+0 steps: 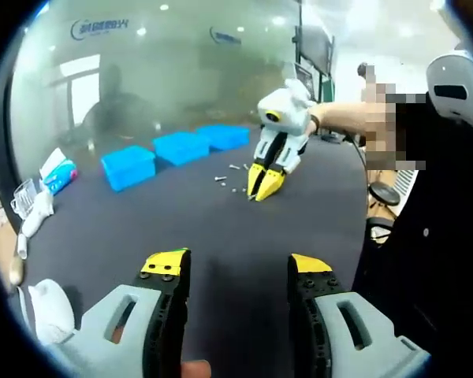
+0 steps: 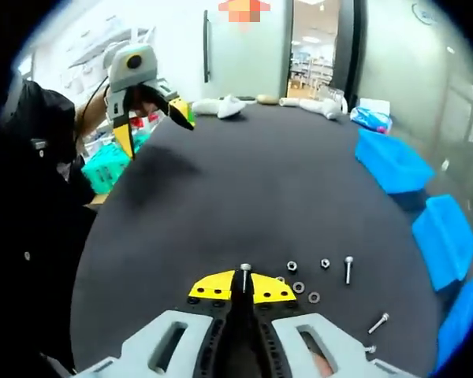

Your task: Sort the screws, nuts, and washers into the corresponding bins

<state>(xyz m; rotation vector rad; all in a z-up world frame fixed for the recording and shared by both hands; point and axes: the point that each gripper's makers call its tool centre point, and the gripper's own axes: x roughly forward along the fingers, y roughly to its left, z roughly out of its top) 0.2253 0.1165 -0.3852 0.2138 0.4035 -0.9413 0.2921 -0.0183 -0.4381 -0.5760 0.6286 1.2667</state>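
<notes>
My right gripper (image 2: 241,290) is down on the dark table mat (image 2: 244,181), its yellow-tipped jaws shut on a small screw (image 2: 245,275) that stands up between the tips. Just to its right lie loose nuts (image 2: 292,266), washers (image 2: 299,287) and more screws (image 2: 348,269). Three blue bins (image 2: 390,161) line the right edge. In the left gripper view the right gripper (image 1: 266,183) is pressed to the mat among the loose screws (image 1: 230,176), with the bins (image 1: 181,146) to the left behind it. My left gripper (image 1: 236,268) hangs open above the mat, holding nothing.
A person in black (image 2: 31,181) stands at the table's edge, with a teal basket (image 2: 106,165) beside them. White cloths and packets (image 2: 229,105) lie at the far end. A glass wall (image 1: 142,71) stands behind the bins.
</notes>
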